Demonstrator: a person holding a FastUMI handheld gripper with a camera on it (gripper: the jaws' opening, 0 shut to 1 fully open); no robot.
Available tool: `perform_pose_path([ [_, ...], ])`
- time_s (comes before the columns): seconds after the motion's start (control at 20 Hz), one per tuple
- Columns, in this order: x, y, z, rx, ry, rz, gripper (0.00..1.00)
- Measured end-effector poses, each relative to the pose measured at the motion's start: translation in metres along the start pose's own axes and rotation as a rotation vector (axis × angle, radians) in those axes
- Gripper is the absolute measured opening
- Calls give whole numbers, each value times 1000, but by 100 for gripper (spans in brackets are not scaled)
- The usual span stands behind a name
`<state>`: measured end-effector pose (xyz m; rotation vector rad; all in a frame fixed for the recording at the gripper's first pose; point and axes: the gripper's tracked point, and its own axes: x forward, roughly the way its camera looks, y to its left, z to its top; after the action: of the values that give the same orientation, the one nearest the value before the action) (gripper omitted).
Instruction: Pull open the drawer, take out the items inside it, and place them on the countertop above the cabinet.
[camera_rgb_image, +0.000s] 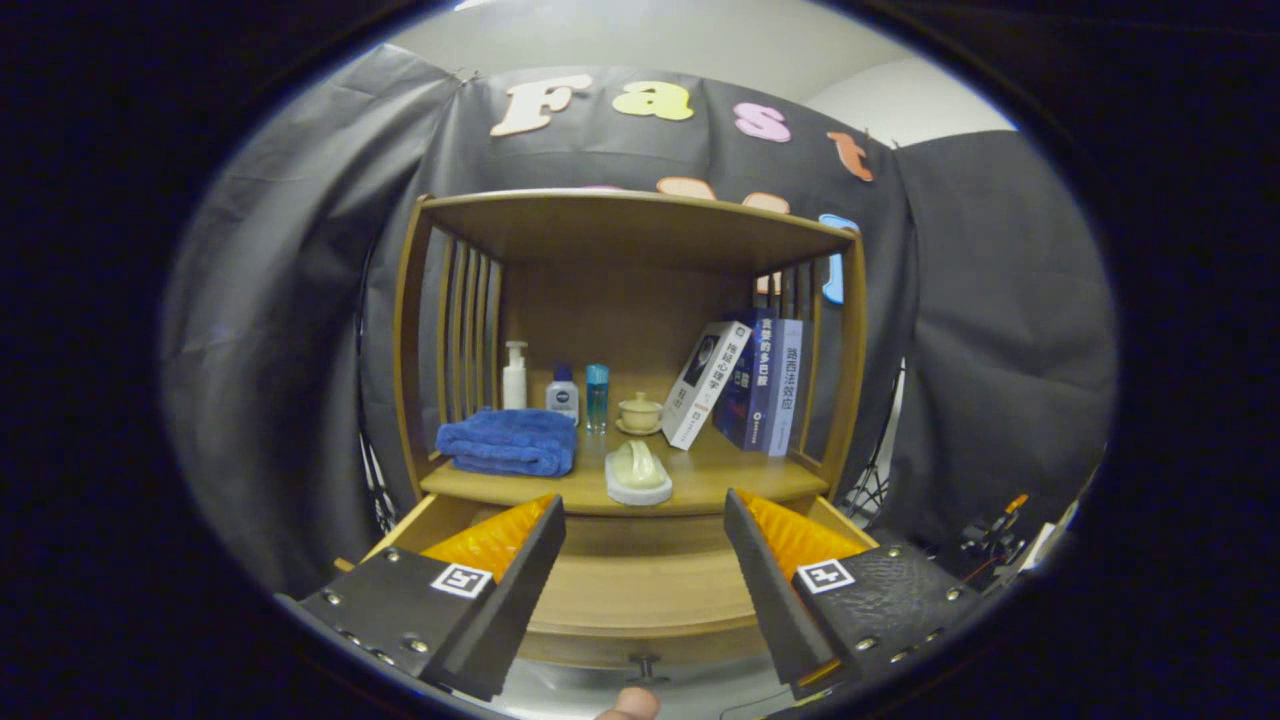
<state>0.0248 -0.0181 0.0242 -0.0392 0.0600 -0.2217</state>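
We faced a wooden cabinet set against black cloth, its drawer pulled open below the countertop.

Our gripper hung over the open drawer with its fingers spread wide and nothing between them. Just beyond the fingertips, at the countertop's front edge, lay a pale green soap-shaped item on a white dish. Beyond the left finger we saw a folded blue towel, with three small bottles and a cream lidded cup behind it. Beyond the right finger several books leaned together. The drawer's small knob showed beneath the fingers.
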Motion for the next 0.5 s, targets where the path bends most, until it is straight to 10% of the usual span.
perform_pose_path([
  [0.5, -23, -5, -84, -60, 67, 35, 95],
])
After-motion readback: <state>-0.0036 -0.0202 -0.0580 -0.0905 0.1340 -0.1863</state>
